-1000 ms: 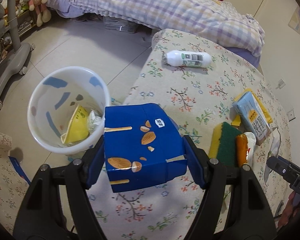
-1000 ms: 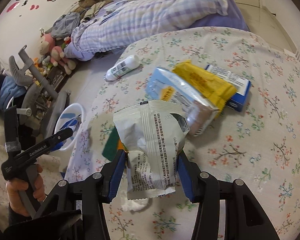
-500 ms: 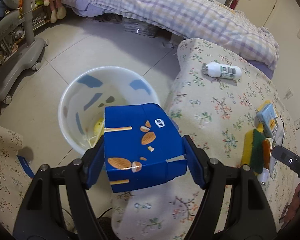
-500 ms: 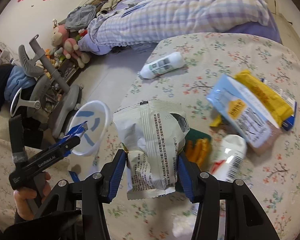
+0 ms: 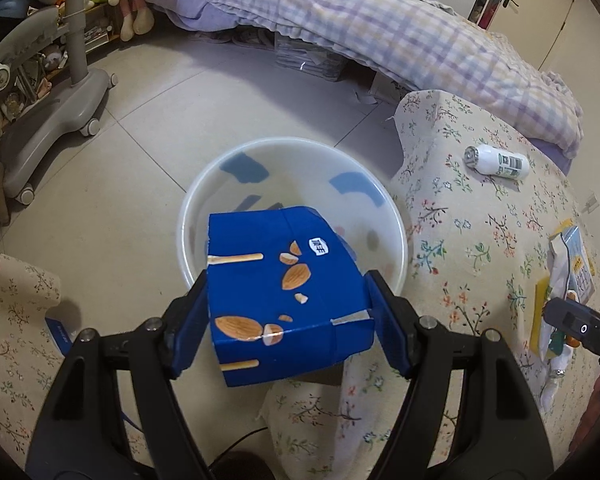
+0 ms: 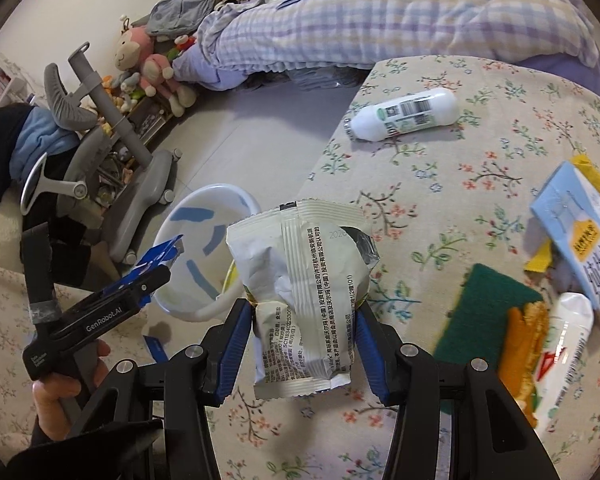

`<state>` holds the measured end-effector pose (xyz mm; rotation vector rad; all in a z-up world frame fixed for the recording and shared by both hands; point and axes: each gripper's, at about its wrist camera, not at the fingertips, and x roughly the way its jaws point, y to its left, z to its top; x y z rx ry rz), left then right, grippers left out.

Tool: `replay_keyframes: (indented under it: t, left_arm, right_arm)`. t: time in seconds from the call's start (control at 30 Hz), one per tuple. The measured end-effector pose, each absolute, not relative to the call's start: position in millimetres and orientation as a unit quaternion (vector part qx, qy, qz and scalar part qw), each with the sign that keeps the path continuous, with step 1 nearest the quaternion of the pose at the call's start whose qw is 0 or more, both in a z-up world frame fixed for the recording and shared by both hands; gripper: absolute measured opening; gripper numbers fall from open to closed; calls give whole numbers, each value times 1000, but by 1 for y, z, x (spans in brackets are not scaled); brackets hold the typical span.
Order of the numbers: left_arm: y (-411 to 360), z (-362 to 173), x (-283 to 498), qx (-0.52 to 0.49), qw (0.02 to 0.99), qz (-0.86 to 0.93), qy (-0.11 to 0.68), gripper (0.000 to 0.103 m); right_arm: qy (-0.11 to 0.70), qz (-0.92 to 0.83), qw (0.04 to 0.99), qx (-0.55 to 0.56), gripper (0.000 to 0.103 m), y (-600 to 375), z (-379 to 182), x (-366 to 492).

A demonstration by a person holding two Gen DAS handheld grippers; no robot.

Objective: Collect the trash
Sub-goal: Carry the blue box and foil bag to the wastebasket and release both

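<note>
Table under floral cloth, landmark for all entries; white bin with blue patches on the floor just beside its edge, mouth up; yellowish scrap shows low inside it only in the right wrist view, the carton hiding the bin's bottom in the left view; blue almond carton, clamped in the left gripper, held over the bin's near rim, long axis running away from the camera; cream snack wrapper, crumpled, pinched upright in the right gripper above the table's bin-side edge; white bottle lying on its side at the table's far end, neck toward the bin; green sponge, pale blue packet and second white bottle clustered on the table's right part, seen plainly only in the right wrist view.
</note>
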<state>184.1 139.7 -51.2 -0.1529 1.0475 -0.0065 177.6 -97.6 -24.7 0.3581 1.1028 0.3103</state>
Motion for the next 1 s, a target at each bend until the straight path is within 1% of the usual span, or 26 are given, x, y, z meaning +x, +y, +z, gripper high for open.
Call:
replay_keyframes:
  t: [0.07,0.13,0.4,0.67,0.87,1.0]
  left_arm:
    - [145,-52,186,-74,863,-9,499,78]
    - [149,-52,185,-73,863,4,500,86]
    - [174,-53,176,-81,852,50,515,88]
    - [185,-53,165,-27,853,68,517,88]
    - [195,-51,163,-46,850,76,520,88]
    - [195,-51,162,-41,850,78,520,88]
  right_arm:
    - [519,147,826,165,53,-89,-27,180]
    - [519,148,827,160,53,-83,-29,183]
    - [522,150,826,148,54,-59,-37,192]
    - [511,171,832,132,54,-23,-39,205]
    - [502,190,833,132,54,3,-43,215]
    - [497,197,834,133,54,12,-46,219]
